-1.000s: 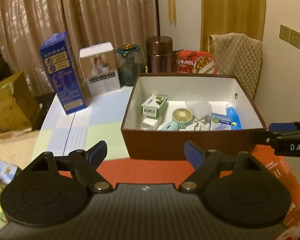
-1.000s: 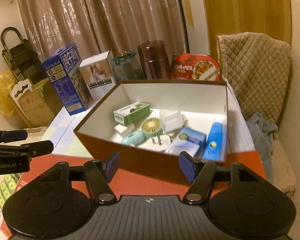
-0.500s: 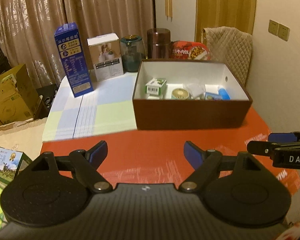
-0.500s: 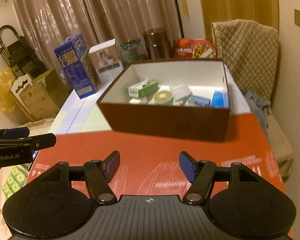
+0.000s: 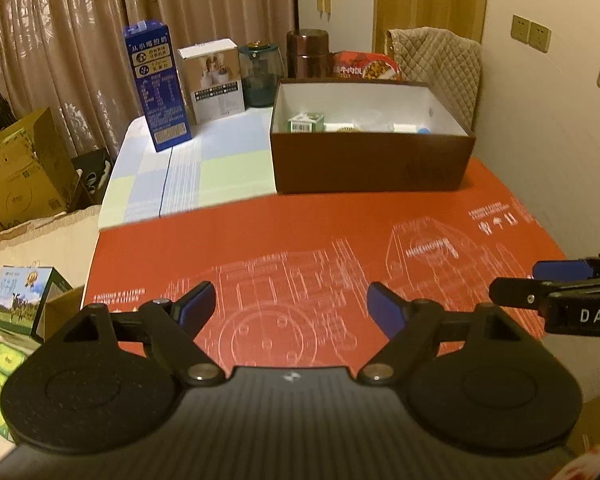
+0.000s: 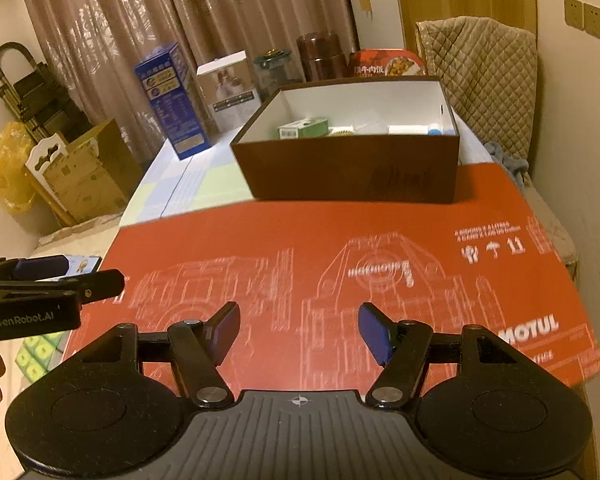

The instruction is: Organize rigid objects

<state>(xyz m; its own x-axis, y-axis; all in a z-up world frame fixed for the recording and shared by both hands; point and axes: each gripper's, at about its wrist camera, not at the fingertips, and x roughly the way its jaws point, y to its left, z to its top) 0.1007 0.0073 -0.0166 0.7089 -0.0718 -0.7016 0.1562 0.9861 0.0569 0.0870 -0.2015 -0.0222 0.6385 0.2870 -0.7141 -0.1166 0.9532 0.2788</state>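
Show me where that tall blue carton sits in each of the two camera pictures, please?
Left wrist view: the blue carton stands upper left of centre, on the pale checked cloth, left of the white box.
Right wrist view: the blue carton stands upper left, beside that white box.
Shared landmark: the brown open box, to the carton's right in both.

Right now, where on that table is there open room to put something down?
The red mat is bare from the brown box forward to both grippers. The checked cloth between the blue carton and the box is free too. The back edge is crowded with boxes and jars, and the box already holds small items.
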